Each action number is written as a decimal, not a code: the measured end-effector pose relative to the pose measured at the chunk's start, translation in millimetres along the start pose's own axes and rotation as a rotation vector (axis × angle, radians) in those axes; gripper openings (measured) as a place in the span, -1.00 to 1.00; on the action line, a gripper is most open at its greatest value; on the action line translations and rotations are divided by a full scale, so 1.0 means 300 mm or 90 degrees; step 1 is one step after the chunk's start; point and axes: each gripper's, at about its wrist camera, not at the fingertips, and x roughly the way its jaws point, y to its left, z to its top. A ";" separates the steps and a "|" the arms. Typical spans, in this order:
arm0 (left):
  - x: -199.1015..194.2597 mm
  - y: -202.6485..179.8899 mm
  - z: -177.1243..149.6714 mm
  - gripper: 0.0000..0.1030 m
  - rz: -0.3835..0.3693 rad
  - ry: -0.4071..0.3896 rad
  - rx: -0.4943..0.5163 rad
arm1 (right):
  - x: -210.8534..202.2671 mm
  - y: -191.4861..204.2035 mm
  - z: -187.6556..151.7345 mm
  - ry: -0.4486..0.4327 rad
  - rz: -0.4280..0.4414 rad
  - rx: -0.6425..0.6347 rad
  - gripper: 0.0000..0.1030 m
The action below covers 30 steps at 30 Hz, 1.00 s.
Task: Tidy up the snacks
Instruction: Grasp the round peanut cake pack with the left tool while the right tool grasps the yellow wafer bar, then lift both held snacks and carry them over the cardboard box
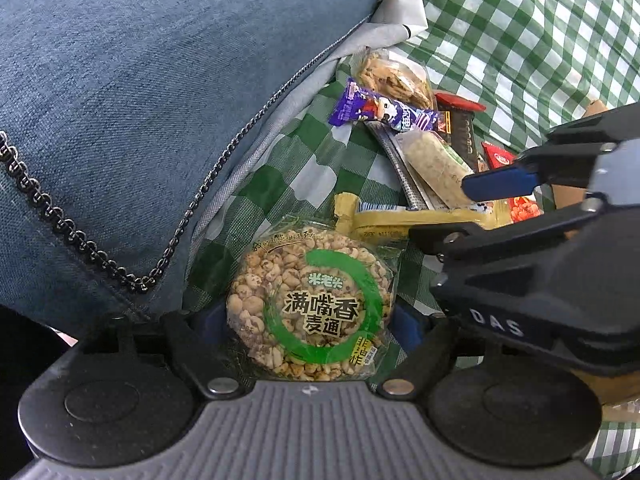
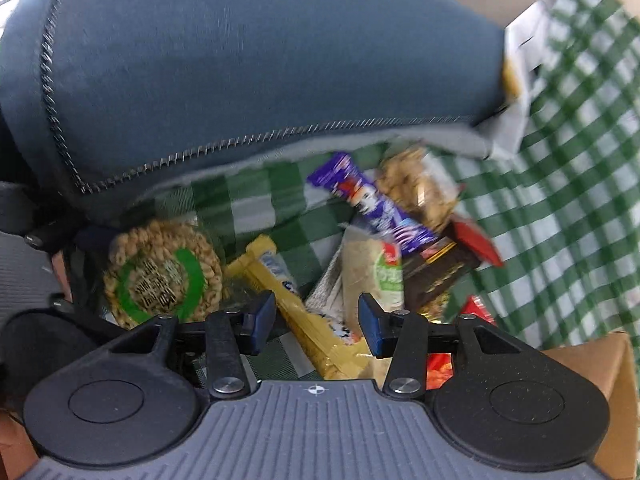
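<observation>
Green-checked cloth [image 1: 520,32] under scattered snacks [image 1: 420,120], blue denim bag [image 1: 160,80] alongside

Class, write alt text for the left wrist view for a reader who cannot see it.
The left hand-held gripper grips a round puffed-grain snack pack over a green checked cloth. A pile of wrapped snacks lies behind, a blue denim bag at left, and the right hand-held gripper enters from the right.

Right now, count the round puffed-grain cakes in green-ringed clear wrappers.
1. The round puffed-grain cake in its green-ringed clear wrapper sits between the left gripper's fingers, beside the blue denim bag. Others may lie hidden under the snack pile.
</observation>
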 end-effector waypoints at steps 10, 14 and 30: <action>0.008 -0.014 0.007 0.65 0.016 0.001 0.003 | 0.043 -0.052 -0.051 0.061 0.050 0.080 -0.78; 0.005 -0.012 0.009 0.65 0.017 0.000 -0.005 | 0.001 -0.078 -0.097 0.048 0.046 0.134 -0.80; -0.046 -0.148 -0.032 0.65 0.003 -0.054 0.115 | -0.170 0.074 -0.478 -0.018 -0.030 0.510 -0.80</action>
